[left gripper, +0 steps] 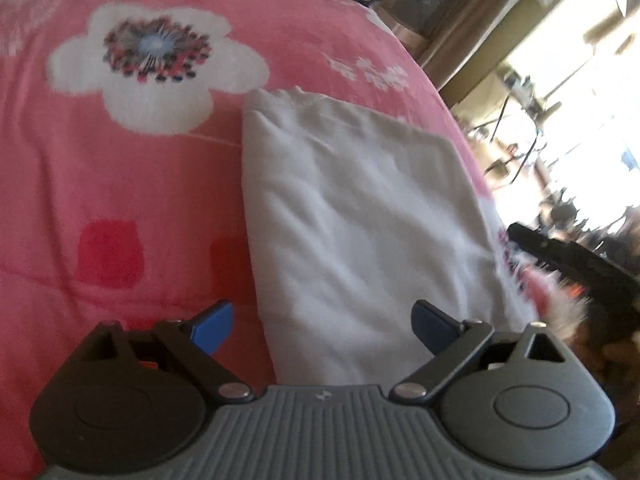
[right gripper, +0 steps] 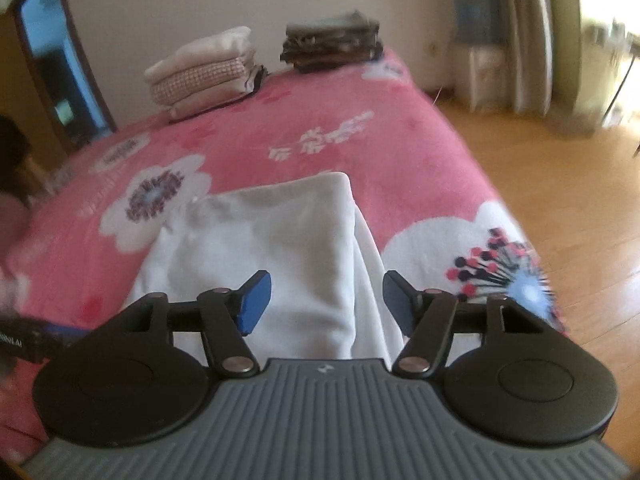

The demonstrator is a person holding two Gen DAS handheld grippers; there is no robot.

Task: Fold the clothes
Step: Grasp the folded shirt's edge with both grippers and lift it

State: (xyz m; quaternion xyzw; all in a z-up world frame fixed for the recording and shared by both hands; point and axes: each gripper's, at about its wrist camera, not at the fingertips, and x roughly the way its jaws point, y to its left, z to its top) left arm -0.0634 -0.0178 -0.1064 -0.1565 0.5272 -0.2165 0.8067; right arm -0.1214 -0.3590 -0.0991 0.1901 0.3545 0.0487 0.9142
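A white garment (left gripper: 360, 216) lies folded into a rough rectangle on the pink flowered bedspread (left gripper: 120, 200), its surface softly creased and one long folded edge running down its left side in the left wrist view; in the right wrist view a second layer shows along its right side, slipping out from under the top fold. It sits near the foot of the bed, close to the edge that drops to the wooden floor (right gripper: 560, 184). The left hand-held gripper (left gripper: 324, 326) hangs over the near end of the garment with its blue-padded fingers spread wide and nothing between them. The right hand-held gripper (right gripper: 326, 300) is likewise spread apart above the near end of the cloth, gripping nothing — its fingers straddle the folded edge without touching it, as far as can be told. At the far end of the bed stand two stacks of folded clothes: a pale cream and checked pile (right gripper: 204, 74) and, beside it, a darker pile (right gripper: 332, 42) against the wall
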